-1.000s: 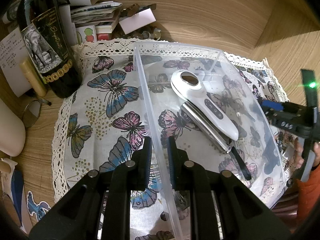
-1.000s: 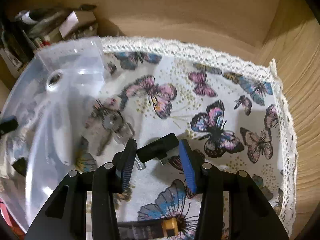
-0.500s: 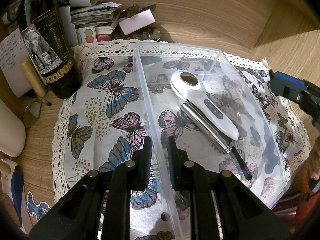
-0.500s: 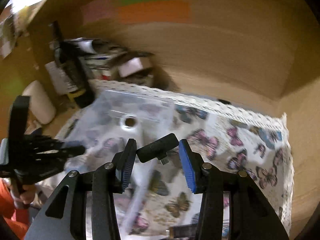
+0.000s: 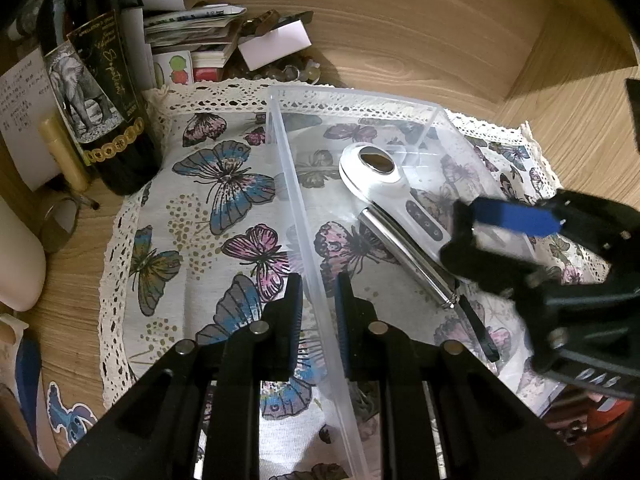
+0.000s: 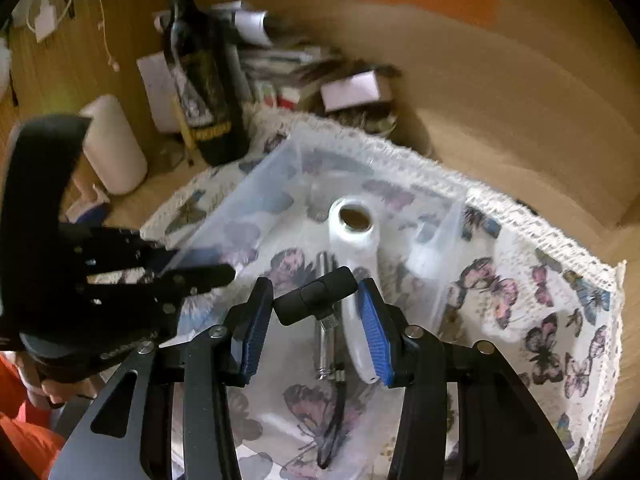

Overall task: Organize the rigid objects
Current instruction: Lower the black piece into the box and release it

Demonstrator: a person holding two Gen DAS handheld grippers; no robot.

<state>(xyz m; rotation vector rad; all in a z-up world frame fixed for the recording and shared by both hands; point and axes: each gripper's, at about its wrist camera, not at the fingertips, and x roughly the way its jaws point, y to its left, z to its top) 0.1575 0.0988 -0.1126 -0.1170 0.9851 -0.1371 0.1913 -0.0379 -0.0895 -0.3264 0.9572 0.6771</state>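
Note:
A clear plastic bin stands on the butterfly cloth. In it lie a white handheld device and a silver cylinder; both also show in the right wrist view, the device and the cylinder. My left gripper is shut on the bin's left wall. My right gripper is shut on a small black adapter and holds it above the bin. The right gripper also shows in the left wrist view, over the bin's right side.
A dark wine bottle stands at the cloth's far left corner, with papers and small boxes behind it. A white cylinder stands left of the bottle. A wooden wall runs along the back.
My right gripper lifted the black adapter off the cloth and carried it left, over the bin. My left gripper has stayed on the bin wall.

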